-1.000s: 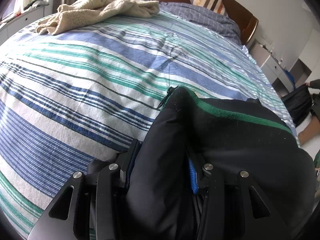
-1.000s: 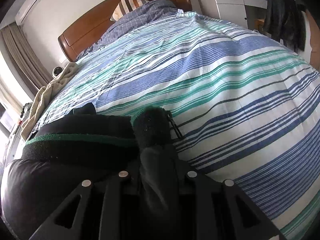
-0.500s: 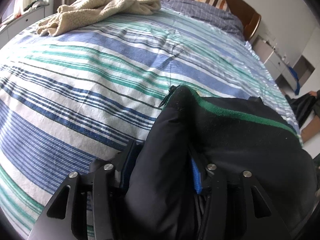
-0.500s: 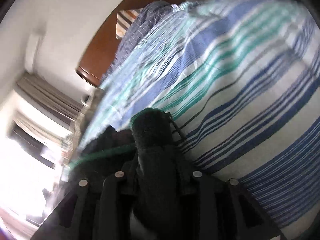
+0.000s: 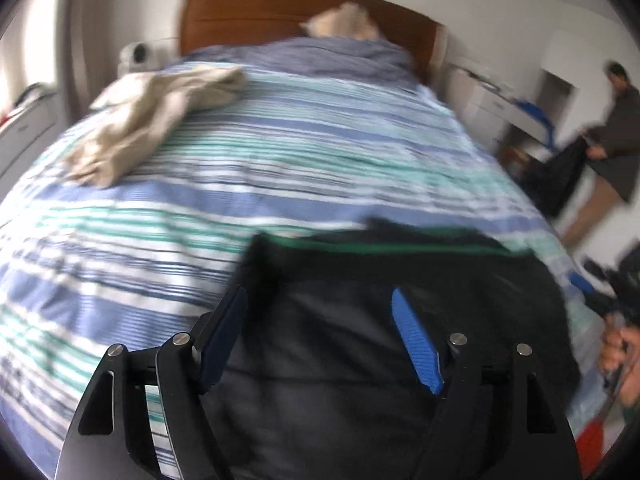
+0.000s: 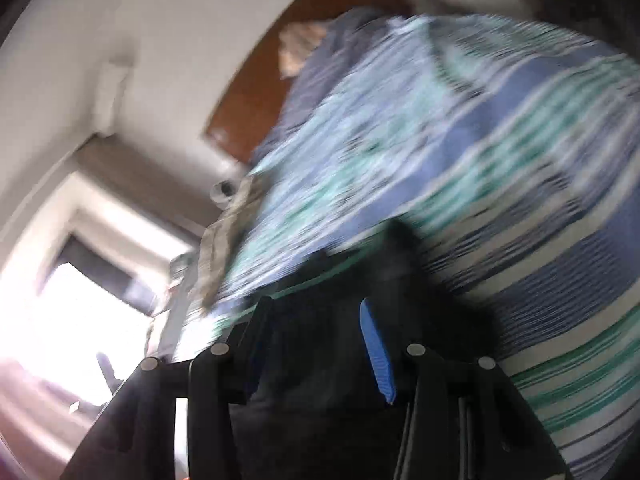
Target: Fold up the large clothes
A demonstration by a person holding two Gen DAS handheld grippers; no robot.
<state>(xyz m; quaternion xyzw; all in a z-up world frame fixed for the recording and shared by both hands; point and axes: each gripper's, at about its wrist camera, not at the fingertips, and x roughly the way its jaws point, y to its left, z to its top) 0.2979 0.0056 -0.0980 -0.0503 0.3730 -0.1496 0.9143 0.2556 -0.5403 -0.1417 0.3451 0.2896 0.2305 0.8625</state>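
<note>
Left gripper [image 5: 320,332]: lower centre of the left wrist view, pointing up-frame. Black linkage arms splay out to either side, silver pivot pins showing. Blue pads [image 5: 416,348] stand wide apart; jaws have just been opening, dark cloth lying below and between them, pads not pressing it.

Right gripper [image 6: 316,344]: lower centre of the right wrist view, frame tilted and blurred. Blue right pad [image 6: 376,356] clear, left pad in shadow. Jaws partly apart, just been opening, not pinching.

Hand [image 5: 620,356]: lower right edge of the left wrist view, fingers curled around a dark handle.
</note>
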